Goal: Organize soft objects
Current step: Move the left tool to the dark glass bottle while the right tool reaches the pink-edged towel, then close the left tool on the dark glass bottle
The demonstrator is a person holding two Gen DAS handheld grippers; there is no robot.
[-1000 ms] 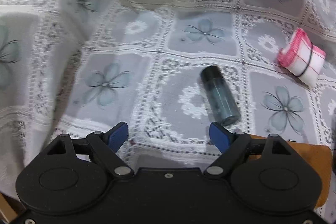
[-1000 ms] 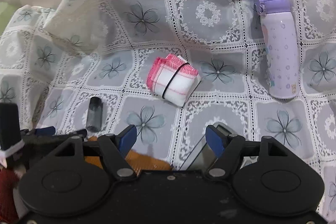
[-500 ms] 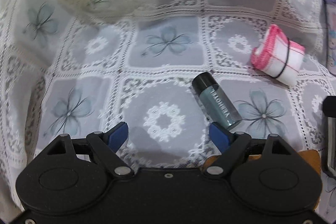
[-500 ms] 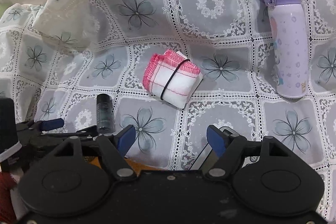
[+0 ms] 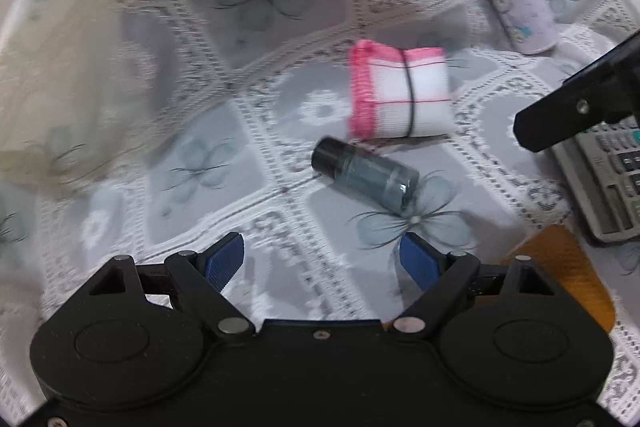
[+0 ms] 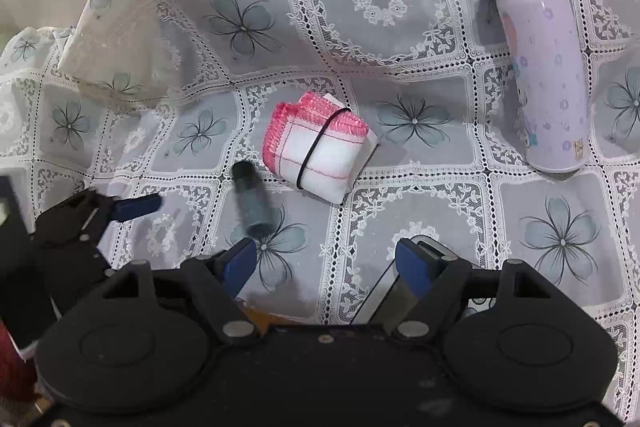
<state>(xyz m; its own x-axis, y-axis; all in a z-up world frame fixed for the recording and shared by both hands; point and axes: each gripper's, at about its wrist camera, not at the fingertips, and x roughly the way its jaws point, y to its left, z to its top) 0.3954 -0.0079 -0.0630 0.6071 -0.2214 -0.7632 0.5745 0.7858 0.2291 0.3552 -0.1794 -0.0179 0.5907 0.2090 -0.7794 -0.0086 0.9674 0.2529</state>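
The cloth (image 6: 320, 157), folded and bound by a black band, lies mid-counter on the lace cover (image 6: 380, 3). A small vial (image 6: 252, 199) lies on its side just in front of it, near or touching its near edge; which, the views do not settle. A purple bottle (image 6: 540, 59) lies well to the right, and a calculator (image 5: 612, 167) sits toward the counter's near right.

The left hand-held gripper (image 5: 322, 261) is wide and empty, pointing down at the vial and cloth. The right hand-held gripper (image 6: 326, 263) is empty too, its jaws opening with only cover between them.

The main risk, as I judge it: the round vial blocks the left approach, so a finger may knock it rolling or close on it instead of the cloth. Both grippers going for the cloth could collide. A low grasp may snag the lace.
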